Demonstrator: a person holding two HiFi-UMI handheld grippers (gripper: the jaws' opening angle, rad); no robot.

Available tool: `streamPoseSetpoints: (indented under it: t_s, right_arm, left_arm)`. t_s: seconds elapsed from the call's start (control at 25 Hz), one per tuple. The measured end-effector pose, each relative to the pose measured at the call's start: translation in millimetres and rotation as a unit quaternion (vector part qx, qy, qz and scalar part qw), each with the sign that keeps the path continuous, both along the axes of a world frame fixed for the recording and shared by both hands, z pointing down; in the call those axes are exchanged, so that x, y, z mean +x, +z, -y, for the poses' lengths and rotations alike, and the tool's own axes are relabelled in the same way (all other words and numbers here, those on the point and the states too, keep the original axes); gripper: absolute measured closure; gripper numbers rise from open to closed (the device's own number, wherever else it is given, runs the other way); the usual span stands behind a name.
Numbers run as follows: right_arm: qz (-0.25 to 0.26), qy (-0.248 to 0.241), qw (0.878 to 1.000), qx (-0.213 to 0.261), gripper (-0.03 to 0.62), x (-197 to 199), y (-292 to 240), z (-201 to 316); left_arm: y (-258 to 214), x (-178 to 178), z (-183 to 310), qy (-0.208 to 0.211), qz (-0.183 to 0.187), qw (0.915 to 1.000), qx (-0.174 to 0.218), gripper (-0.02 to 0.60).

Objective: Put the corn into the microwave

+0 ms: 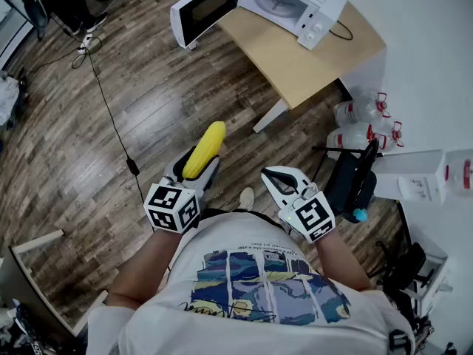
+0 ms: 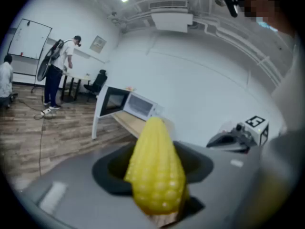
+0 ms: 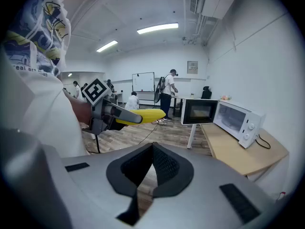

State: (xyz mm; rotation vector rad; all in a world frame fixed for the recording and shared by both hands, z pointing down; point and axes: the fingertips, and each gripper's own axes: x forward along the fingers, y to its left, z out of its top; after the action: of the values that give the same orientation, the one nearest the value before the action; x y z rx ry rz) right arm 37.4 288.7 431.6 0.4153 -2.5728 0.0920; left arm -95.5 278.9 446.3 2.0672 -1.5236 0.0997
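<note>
A yellow corn cob (image 1: 205, 150) sticks forward out of my left gripper (image 1: 195, 171), whose jaws are shut on its thick end. In the left gripper view the corn (image 2: 156, 168) fills the middle and points toward the white microwave (image 2: 138, 105). The microwave (image 1: 284, 2) stands on a light wooden table (image 1: 295, 58) ahead, well beyond the corn's tip, with its door (image 1: 203, 9) swung open to the left. My right gripper (image 1: 270, 174) hangs beside the left one, shut and empty. From the right gripper view its pads (image 3: 164, 166) meet at the tip, and the corn (image 3: 145, 115) shows at left.
Wooden floor lies between me and the table. A black cable (image 1: 111, 117) runs across the floor at left. Two large water bottles (image 1: 358, 111) stand by the table's right end, with a black stand (image 1: 355, 180) near my right gripper. People (image 2: 59, 75) stand far off in the room.
</note>
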Motion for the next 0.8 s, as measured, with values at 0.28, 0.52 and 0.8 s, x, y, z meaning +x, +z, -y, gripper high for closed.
streamPoseSetpoints:
  t_s: [0.28,0.52,0.8]
  right_arm:
    - [0.006,0.018,1.000,-0.006,0.585,103,1,41]
    - [0.036,0.059,0.997,-0.030,0.583,146,6,77]
    - [0.046,0.110,0.992,-0.038,0.530,141,10,136]
  left_arm:
    - [-11,87,44,-0.016,0.001,0.9998,0.010,0.325]
    - [-19,121,83,0.002,0.015,0.9999,0.006,0.327]
    - [-9,112,154,0.020,-0.006,0.9998,0.004,0.327]
